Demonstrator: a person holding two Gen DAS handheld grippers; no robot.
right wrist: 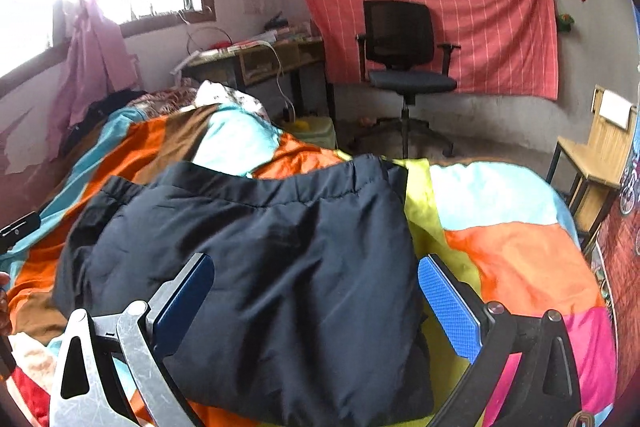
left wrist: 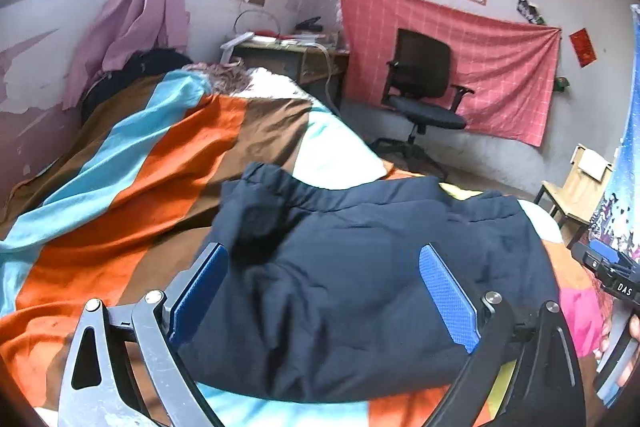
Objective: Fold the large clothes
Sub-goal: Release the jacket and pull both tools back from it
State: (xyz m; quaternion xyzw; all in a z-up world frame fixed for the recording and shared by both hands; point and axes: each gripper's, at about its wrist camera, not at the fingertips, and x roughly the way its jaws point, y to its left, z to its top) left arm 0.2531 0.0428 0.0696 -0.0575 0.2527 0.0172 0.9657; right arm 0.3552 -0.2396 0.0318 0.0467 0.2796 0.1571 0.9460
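Two blue-padded fingers frame the left wrist view, where the left gripper (left wrist: 324,291) hangs with its jaws spread wide and nothing between them, poised over a dark navy garment (left wrist: 360,275). That garment, a padded piece with a gathered elastic hem along its far edge, lies bunched on the near part of a bed under a striped bedspread (left wrist: 168,155) of orange, brown, pale blue and white. At the far right edge of this view part of the right gripper (left wrist: 612,267) shows, with a hand behind it; how its jaws stand cannot be told from here. Beyond the bed a black office chair (left wrist: 424,83) stands before a red checked cloth (left wrist: 460,67) pinned to the wall, a cluttered desk (left wrist: 288,55) sits to its left, a pink curtain (left wrist: 140,15) hangs by the window at far left, and a wooden chair (left wrist: 576,187) stands at right. In the right wrist view the right gripper (right wrist: 316,297) is likewise spread wide and holds nothing, hovering above the near half of the same navy garment (right wrist: 280,259), whose right edge runs just beside the right finger. The bedspread (right wrist: 520,247) here shows yellow, orange, pale blue and pink patches to the right of the garment. The office chair (right wrist: 404,51), the red cloth (right wrist: 500,27), the desk (right wrist: 260,63) and the wooden chair (right wrist: 600,147) appear again at the far side.
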